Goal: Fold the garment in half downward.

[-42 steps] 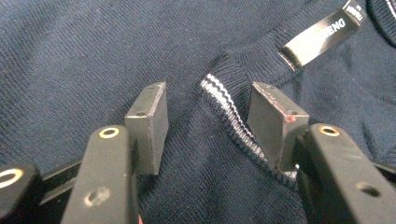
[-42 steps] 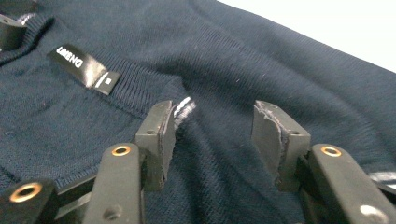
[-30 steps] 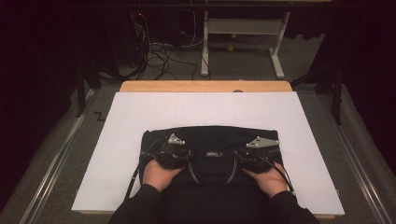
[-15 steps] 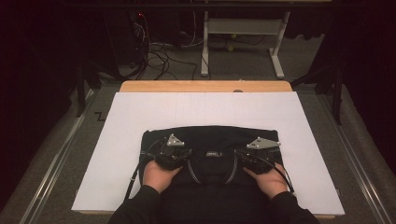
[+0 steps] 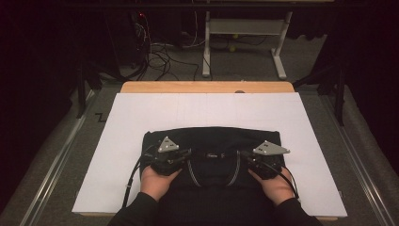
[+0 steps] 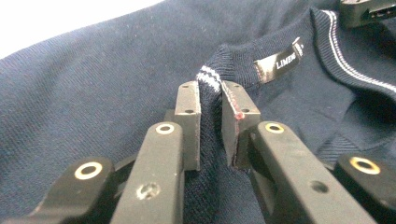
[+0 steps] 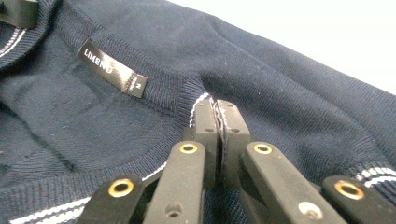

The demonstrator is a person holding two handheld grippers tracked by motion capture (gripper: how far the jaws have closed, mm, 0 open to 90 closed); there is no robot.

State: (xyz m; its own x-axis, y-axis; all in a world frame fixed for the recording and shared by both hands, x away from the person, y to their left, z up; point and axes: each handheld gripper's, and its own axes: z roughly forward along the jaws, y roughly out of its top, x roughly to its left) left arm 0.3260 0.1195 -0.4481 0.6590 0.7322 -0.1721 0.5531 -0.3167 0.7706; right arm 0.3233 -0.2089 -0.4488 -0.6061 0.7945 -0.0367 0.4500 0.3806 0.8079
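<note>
With the left tool [image 6: 210,100] and right tool [image 7: 216,114] each just closed on the ribbed collar of the navy knit sweater [image 5: 211,141] lying flat on the white-covered bench [image 5: 141,117], we risk thin pinches slipping when lifted.

I see a dark navy knit shirt [image 5: 211,141] lying flat on white paper, near my edge of the table, collar toward me. Its ribbed collar [image 6: 280,46] has thin white stripes and a black label [image 7: 112,69] inside. The collar edge is pinched up into a ridge at two spots, left and right.
</note>
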